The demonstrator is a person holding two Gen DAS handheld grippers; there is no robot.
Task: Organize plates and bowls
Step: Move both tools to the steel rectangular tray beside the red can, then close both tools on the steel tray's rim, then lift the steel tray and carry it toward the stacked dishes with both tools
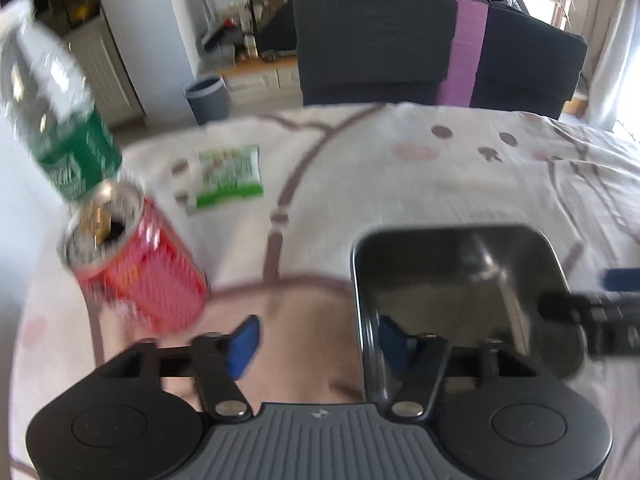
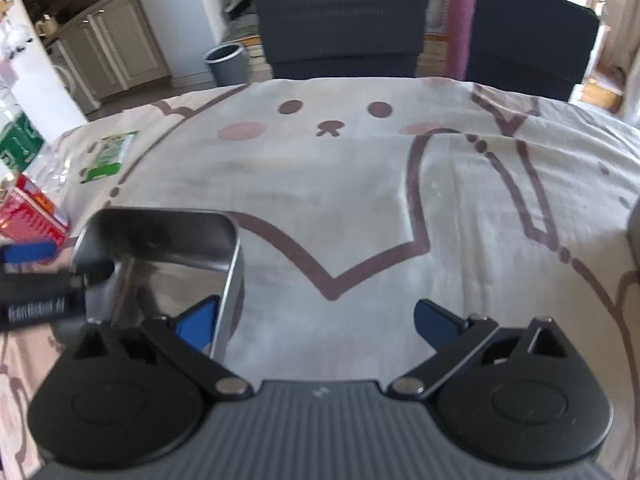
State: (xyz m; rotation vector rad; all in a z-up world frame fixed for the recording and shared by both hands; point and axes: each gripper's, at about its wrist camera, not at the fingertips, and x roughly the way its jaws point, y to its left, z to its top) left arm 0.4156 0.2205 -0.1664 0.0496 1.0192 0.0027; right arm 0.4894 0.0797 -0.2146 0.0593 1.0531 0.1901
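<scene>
Left wrist view: both claws are wide apart over the metal tray (image 1: 460, 280), one finger on each side of its wall, so squeeze gently and lift it flat.

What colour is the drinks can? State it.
Red drinks can with a silver top, clearest in the left wrist view.

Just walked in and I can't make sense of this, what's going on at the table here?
A person is working with two handheld grippers over a table with a cartoon-face tablecloth. Both the left gripper and the right gripper are open, each straddling a side wall of a square metal dish without clamping it. To the left stand an open red can, a water bottle and a green packet.
</scene>
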